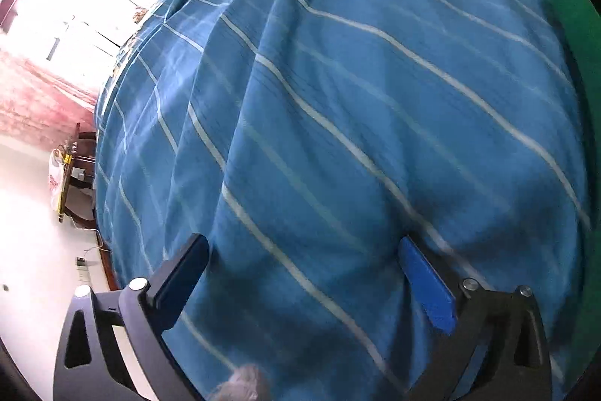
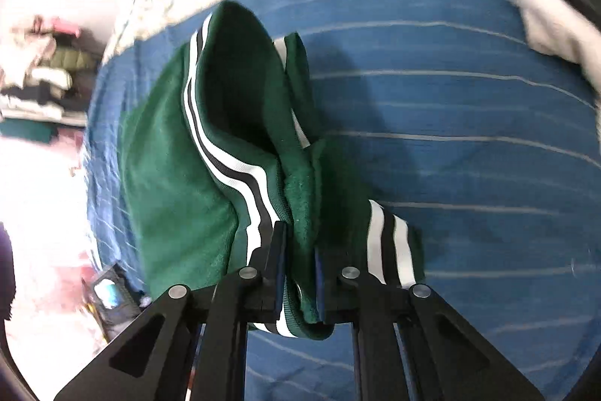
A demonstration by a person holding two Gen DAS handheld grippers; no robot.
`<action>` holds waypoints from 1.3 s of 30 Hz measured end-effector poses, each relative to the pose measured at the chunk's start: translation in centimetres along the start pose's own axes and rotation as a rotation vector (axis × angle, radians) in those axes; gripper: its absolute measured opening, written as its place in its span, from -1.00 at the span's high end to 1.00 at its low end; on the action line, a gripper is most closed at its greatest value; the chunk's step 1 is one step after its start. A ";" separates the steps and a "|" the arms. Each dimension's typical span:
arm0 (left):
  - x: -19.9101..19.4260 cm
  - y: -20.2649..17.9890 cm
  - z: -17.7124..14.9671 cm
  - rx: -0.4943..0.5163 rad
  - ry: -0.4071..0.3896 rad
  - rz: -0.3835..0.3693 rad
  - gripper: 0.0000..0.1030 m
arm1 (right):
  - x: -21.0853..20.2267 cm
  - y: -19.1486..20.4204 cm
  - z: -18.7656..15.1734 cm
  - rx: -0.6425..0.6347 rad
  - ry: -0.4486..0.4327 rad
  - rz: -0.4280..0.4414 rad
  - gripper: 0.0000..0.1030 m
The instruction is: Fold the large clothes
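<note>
1. Left wrist view: the left claw (image 1: pixel 304 273) is spread as wide as it goes, both blue-padded fingers (image 1: pixel 426 282) well apart, and there is nothing between them but the blue bedsheet (image 1: pixel 338 100) below.
2. Same view, the relation that matters: the green garment (image 1: pixel 563 70) shows only as a strip along the far right edge, well apart from this claw. It lies off to the right, so I judge the left hand has to travel that way before it can take a corner.
3. Same view, surfaces: the sheet is a woven blue cotton with thin pale stripes running diagonally, rumpled into soft ridges towards the bed's edge. Everything is a bit blurred.
4. Right wrist view: the right claw (image 2: pixel 298 269) is pinched nearly closed on a bunched fold of the green garment (image 2: pixel 180 175), close to the striped ribbed trim (image 2: pixel 240 175).
5. Same view, the lie of it: the garment stretches away from the claw towards the top of the picture, long axis roughly along the fingers, draped over the bedsheet (image 2: pixel 450 100). The right hand is clearly the nearer one; it already has hold.
6. Same view, materials: fleecy, thick dark-green cloth, with white-and-black ribbed bands, a second band (image 2: pixel 390 243) sitting just right of the claw. It looks limp and heavy, likely to sag.
7. A pale cloth (image 2: pixel 544 25) lies at upper right, apart.
</note>
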State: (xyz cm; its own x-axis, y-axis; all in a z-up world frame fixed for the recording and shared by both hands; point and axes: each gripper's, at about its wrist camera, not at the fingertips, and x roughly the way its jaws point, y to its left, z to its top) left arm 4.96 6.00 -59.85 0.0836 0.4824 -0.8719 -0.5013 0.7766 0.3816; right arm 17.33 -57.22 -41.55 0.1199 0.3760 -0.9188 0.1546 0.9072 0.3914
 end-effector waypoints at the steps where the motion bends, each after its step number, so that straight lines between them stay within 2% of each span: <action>1: 0.1 0.1 0.0 -0.014 -0.005 -0.013 -1.00 | 0.1 -1.0 -0.1 0.006 0.016 -0.021 0.76; 3: 0.1 0.4 0.2 -0.044 -0.011 -0.039 -1.00 | 2.5 -3.8 -0.8 0.077 0.081 -0.071 0.75; 5: 0.5 1.4 0.4 -0.105 0.008 -0.093 -1.00 | 6.3 -4.9 -0.6 0.067 0.173 -0.098 0.72; 6: 0.6 1.6 1.2 -0.115 0.025 -0.111 -1.00 | 7.1 -5.2 -0.4 0.080 0.193 -0.098 0.62; 9: -0.4 1.9 2.6 -0.083 0.080 -0.112 -1.00 | 6.3 -4.9 1.0 0.106 0.249 -0.077 0.40; 10: -1.1 2.0 2.9 -0.079 0.066 -0.106 -1.00 | 5.0 -4.6 1.5 0.102 0.220 -0.079 0.21; 11: -2.7 2.1 3.7 -0.076 0.031 -0.108 -1.00 | 3.3 -4.3 1.9 0.099 0.165 -0.067 0.11; 13: -5.9 1.9 5.4 -0.072 -0.031 -0.125 -1.00 | 0.9 -3.4 3.0 0.075 0.083 -0.012 -0.26; 16: -11.0 0.7 8.6 -0.069 -0.130 -0.167 -1.00 | -0.2 -1.0 5.6 0.011 0.016 0.117 -0.28; 18: -13.4 -1.4 10.3 -0.039 -0.182 -0.216 -1.00 | 0.3 0.8 7.5 -0.030 -0.005 0.149 -0.28; 20: -15.0 -4.1 12.1 0.014 -0.233 -0.248 -1.00 | 2.5 2.4 8.9 -0.065 0.042 0.149 -0.28; 21: -15.1 -5.4 12.8 0.036 -0.238 -0.260 -1.00 | 3.8 2.5 9.3 -0.053 0.065 0.135 -0.17; 22: -15.1 -6.9 13.5 0.061 -0.239 -0.273 -1.00 | 5.0 2.5 9.8 -0.028 0.088 0.120 0.81; 23: -14.9 -8.3 14.0 0.084 -0.239 -0.277 -1.00 | 5.2 2.9 9.8 -0.011 0.083 0.103 0.93; 25: -14.2 -10.0 14.9 0.136 -0.221 -0.283 -1.00 | 2.3 4.2 10.0 -0.062 -0.075 0.040 0.95; 27: -14.3 -11.7 15.4 0.170 -0.213 -0.280 -1.00 | 0.3 3.8 10.5 -0.064 -0.164 0.007 0.95; 29: -14.4 -12.9 15.6 0.187 -0.215 -0.308 -1.00 | 1.6 2.5 11.2 -0.021 -0.122 -0.050 0.95; 32: -13.4 -13.9 16.5 0.223 -0.208 -0.269 -1.00 | 7.8 1.8 11.8 -0.079 0.108 -0.114 0.92; 34: -12.7 -14.0 17.4 0.232 -0.179 -0.258 -1.00 | 7.5 2.0 12.0 -0.075 0.118 -0.097 0.80; 35: -12.8 -13.7 17.6 0.222 -0.173 -0.269 -1.00 | 6.5 2.1 12.1 -0.075 0.091 -0.084 0.72; 36: -12.9 -13.2 17.9 0.208 -0.178 -0.287 -1.00 | 5.2 2.2 12.3 -0.074 0.051 -0.057 0.54; 37: -13.0 -12.9 18.1 0.197 -0.186 -0.294 -1.00 | 4.1 2.0 12.5 -0.064 0.012 -0.013 0.20; 38: -12.9 -12.9 18.3 0.190 -0.192 -0.291 -1.00 | 3.7 1.5 12.9 -0.053 -0.009 0.022 -0.01; 39: -12.7 -13.0 18.5 0.188 -0.191 -0.287 -1.00 | 3.6 1.4 13.3 -0.044 -0.021 0.052 -0.43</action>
State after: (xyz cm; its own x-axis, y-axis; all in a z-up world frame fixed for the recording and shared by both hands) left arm 26.37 -2.69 -48.06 0.3646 0.2881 -0.8855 -0.2691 0.9430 0.1960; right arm 30.98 -57.07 -43.60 0.1473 0.4193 -0.8958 0.1044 0.8940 0.4356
